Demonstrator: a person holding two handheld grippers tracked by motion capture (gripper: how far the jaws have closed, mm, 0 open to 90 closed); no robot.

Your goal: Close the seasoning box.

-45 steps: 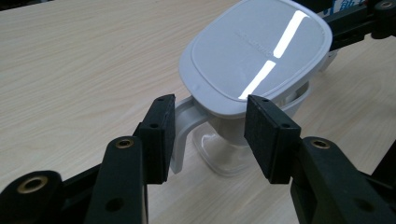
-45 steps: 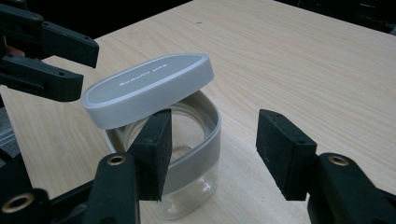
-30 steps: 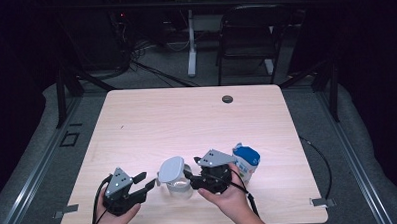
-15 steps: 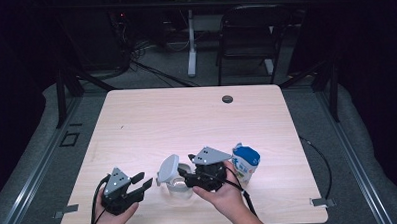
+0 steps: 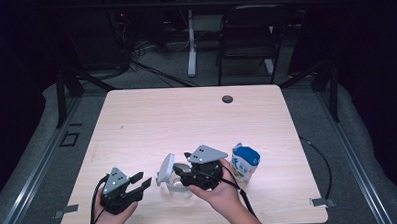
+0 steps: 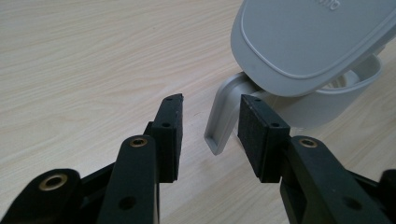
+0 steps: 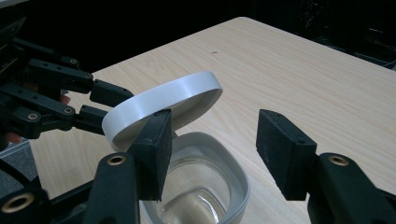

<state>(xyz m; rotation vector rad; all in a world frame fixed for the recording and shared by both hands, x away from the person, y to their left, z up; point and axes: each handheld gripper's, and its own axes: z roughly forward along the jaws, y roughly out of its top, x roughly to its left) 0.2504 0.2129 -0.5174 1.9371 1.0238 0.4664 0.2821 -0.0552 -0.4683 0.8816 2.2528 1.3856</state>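
Care matters at the hinged lid (image 5: 165, 168) of the clear container (image 5: 179, 187) near the surface's front edge: the right hand-held gripper (image 5: 180, 168), wide and empty, should tip it fully back; the left hand-held gripper (image 5: 142, 180), having just narrowed slightly while gripping nothing, can steady the base.

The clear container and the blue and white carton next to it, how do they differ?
The clear container is low, see-through and open, its white lid tipped up; the blue and white carton is taller, opaque and printed. The container sits under the right gripper; the carton stands apart beside that hand. Both rest on the table.
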